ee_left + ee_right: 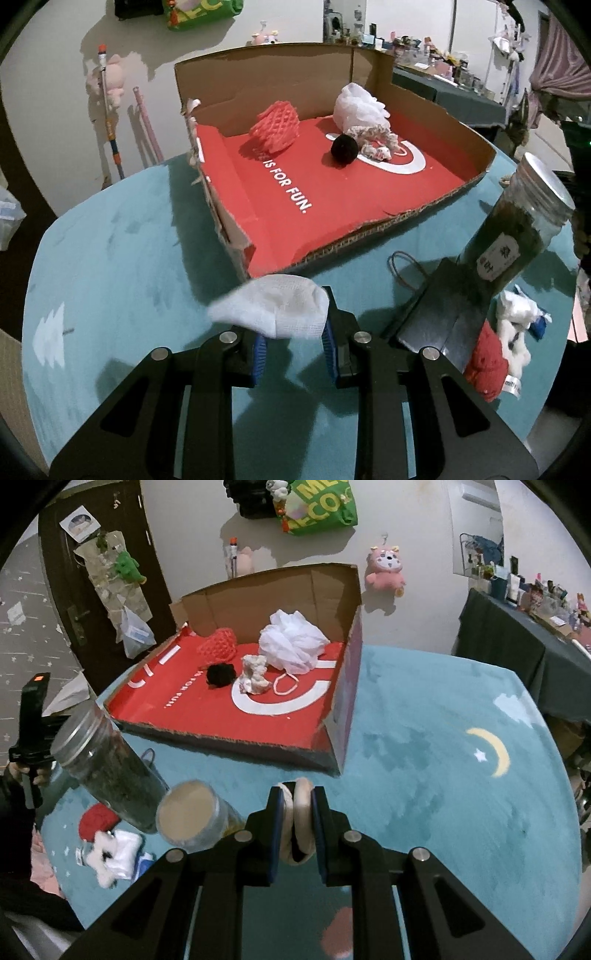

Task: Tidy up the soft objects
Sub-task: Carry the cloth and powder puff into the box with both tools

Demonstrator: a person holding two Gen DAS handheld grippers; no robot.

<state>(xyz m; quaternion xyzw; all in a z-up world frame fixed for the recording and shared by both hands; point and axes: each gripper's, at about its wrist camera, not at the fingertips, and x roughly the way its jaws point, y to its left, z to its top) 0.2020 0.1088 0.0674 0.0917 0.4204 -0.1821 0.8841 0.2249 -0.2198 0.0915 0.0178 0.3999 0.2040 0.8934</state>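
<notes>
Left claw [293, 338]: its blue pads are set moderately apart with a white cloth [271, 310] draped across the tips. The cloth bulges above and to the left of the pads. Whether the pads truly bite it cannot be told from this view; the hold looks shallow. Risk: the cloth slides off short of the box and lands on the blue mat [110, 258].

Right claw [297, 821]: pressed together on a cream puff [301, 812], squashed flat between the pads. The grip appears firm; little slip risk.

Just right of the left claw stand a dark bag [443, 310] and a tall jar [517, 236] with a metal lid; the right view shows that jar leaning and a second, tan-lidded jar [188, 816] close to the right claw's left side. Risk: a sideways swing by either claw knocks a jar over.

Ahead of both claws lies the cardboard box [369, 236], its near wall low and torn. Risk: a low approach catches that ragged edge and shoves the box.

Deep inside sit a red net [275, 125], black pompom [344, 147], frilly scrunchie [373, 138] and white mesh sponge [354, 101]. A drop from height may roll out.
</notes>
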